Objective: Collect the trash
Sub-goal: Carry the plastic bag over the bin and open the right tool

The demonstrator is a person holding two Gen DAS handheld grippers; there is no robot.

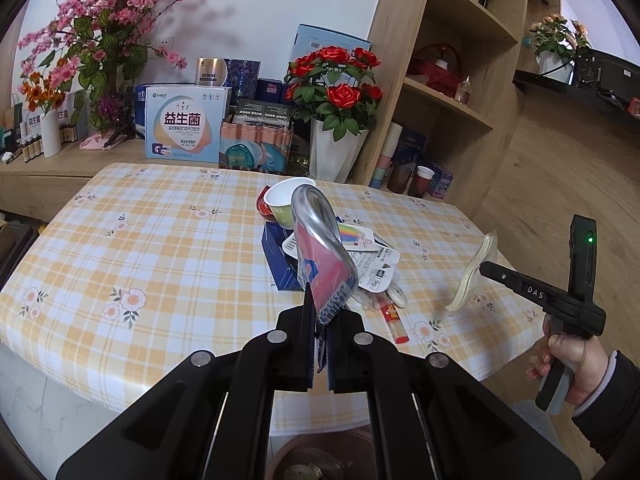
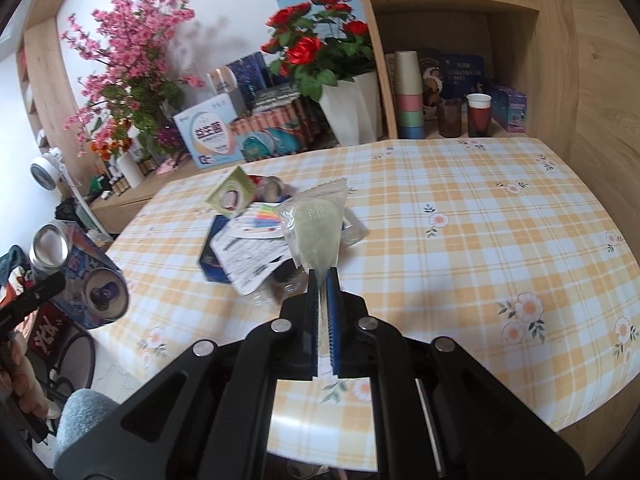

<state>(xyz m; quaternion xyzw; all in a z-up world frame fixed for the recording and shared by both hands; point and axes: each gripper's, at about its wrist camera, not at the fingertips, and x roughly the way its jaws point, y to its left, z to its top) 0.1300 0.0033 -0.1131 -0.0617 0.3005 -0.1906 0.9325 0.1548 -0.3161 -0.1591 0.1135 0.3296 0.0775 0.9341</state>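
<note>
we see left gripper [image 1: 318, 320] clenched on crushed red-blue aluminium can [image 1: 320, 248], right gripper [image 2: 323, 280] pinching clear plastic sachet [image 2: 316, 228]; both lifted clear of checked tablecloth [image 2: 460, 220], likely for binning.

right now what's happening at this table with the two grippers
A person is clearing trash off the checked tablecloth. The left gripper is shut on a flattened drink can; the right gripper is shut on a clear plastic packet. Both are held above the table. A pile of wrappers and a paper cup remains.
</note>
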